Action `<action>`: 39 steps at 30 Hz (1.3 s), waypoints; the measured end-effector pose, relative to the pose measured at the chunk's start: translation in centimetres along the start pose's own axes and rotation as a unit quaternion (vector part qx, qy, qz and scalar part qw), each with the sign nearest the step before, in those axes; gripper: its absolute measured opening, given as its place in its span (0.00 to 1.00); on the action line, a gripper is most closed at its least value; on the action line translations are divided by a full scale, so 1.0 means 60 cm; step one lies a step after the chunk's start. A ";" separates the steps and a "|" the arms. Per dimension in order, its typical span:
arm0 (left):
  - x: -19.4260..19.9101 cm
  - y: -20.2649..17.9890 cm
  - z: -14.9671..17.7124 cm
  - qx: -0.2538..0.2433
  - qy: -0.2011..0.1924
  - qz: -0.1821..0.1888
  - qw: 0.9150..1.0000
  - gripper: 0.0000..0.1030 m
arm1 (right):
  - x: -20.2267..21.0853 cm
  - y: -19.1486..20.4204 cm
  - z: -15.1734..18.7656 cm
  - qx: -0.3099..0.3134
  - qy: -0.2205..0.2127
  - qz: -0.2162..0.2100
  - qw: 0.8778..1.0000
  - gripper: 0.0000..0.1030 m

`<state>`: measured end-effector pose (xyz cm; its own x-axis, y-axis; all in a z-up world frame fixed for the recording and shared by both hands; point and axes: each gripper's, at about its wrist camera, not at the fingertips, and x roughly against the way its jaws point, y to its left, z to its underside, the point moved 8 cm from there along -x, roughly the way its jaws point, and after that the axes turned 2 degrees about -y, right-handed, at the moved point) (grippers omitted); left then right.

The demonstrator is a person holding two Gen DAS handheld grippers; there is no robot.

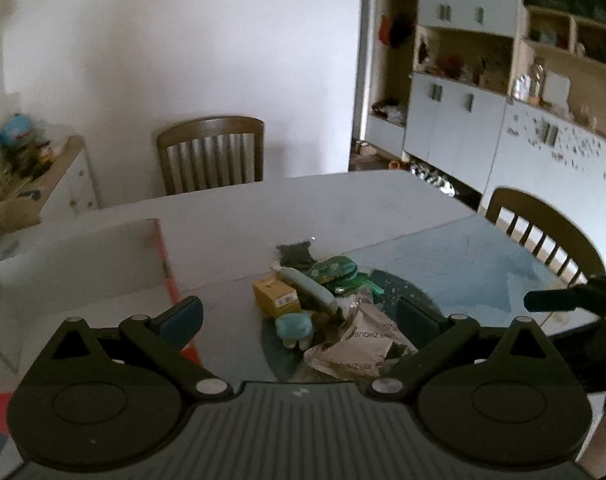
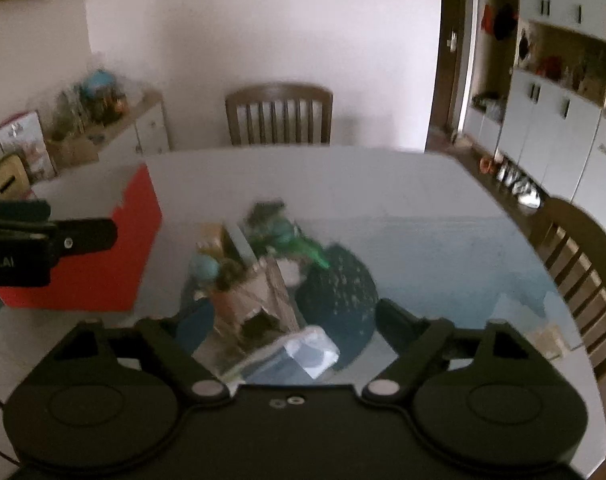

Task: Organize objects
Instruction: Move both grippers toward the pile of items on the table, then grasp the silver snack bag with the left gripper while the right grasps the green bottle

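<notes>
Both tongs are spread wide and holding nothing, left tongs [image 1: 299, 316] and right tongs [image 2: 293, 322] hanging above the same pile of clutter [image 1: 323, 308] mid-table [image 1: 343, 204]. Pile's got a yellow box [image 1: 275, 296], a blue plush toy [image 1: 295, 328] and crumpled packaging [image 1: 359, 344], with a red-and-white box [image 2: 103, 264] just left.

Two wooden chairs [image 1: 211, 155] [image 1: 543, 232] and white cabinets [image 1: 463, 120] surround the table [image 1: 343, 200].

A home dining room. A pale tabletop [image 1: 343, 208] has wooden slat-back chairs [image 1: 211, 154] at twelve and three o'clock. White cupboards with open cluttered shelves [image 1: 463, 60] line the wall at two o'clock; a low cabinet [image 2: 135, 128] stands at ten.
</notes>
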<state>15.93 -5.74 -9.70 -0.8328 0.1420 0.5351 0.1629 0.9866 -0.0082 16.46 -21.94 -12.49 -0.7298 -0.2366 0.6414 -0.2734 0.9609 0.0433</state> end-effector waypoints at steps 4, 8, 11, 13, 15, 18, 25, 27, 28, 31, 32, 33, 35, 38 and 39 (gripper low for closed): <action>-0.050 -0.014 0.024 -0.033 0.011 -0.003 0.999 1.00 | -0.039 -0.018 0.013 -0.013 0.034 -0.014 0.999 0.75; -0.088 -0.029 0.047 -0.059 0.027 0.006 0.998 1.00 | -0.058 -0.027 0.021 -0.021 0.059 -0.027 0.998 0.70; -0.117 -0.042 0.065 -0.081 0.044 0.010 0.996 1.00 | -0.073 -0.036 0.027 -0.037 0.081 -0.037 0.995 0.63; -0.131 -0.050 0.074 -0.093 0.053 0.014 0.994 1.00 | -0.084 -0.042 0.031 -0.056 0.102 -0.043 0.992 0.58; -0.145 -0.058 0.081 -0.103 0.062 0.019 0.993 1.00 | -0.092 -0.048 0.035 -0.081 0.119 -0.054 0.988 0.55; -0.163 -0.073 0.092 -0.116 0.076 0.033 0.990 1.00 | -0.099 -0.050 0.037 -0.109 0.136 -0.072 0.982 0.51; -0.185 -0.100 0.099 -0.156 0.085 0.042 0.983 1.00 | -0.122 -0.049 0.054 -0.119 0.176 -0.081 0.974 0.32; -0.191 -0.107 0.098 -0.162 0.087 0.046 0.982 0.99 | -0.124 -0.051 0.058 -0.117 0.180 -0.081 0.973 0.26; -0.193 -0.112 0.098 -0.165 0.087 0.050 0.981 0.99 | -0.127 -0.053 0.061 -0.116 0.183 -0.081 0.973 0.23; -0.204 -0.126 0.102 -0.176 0.096 0.059 0.978 0.97 | -0.130 -0.060 0.065 -0.123 0.188 -0.086 0.971 0.15; -0.211 -0.130 0.104 -0.176 0.101 0.059 0.977 0.97 | -0.131 -0.062 0.066 -0.123 0.189 -0.088 0.970 0.13; -0.217 -0.131 0.106 -0.176 0.106 0.057 0.977 0.95 | -0.132 -0.065 0.066 -0.123 0.190 -0.090 0.970 0.10; -0.228 -0.134 0.109 -0.169 0.117 0.063 0.977 0.83 | -0.132 -0.070 0.067 -0.119 0.189 -0.090 0.970 0.10; -0.241 -0.140 0.112 -0.167 0.130 0.065 0.975 0.76 | -0.133 -0.078 0.065 -0.107 0.186 -0.092 0.972 0.07; -0.243 -0.142 0.112 -0.167 0.130 0.063 0.975 0.76 | -0.133 -0.081 0.065 -0.105 0.185 -0.094 0.973 0.06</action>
<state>23.12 -15.64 -23.12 -0.6398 0.1925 0.7440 0.4554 0.8748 0.1653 21.19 -25.25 -20.80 -0.3933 -0.3800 0.8372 -0.2184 0.9231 0.3164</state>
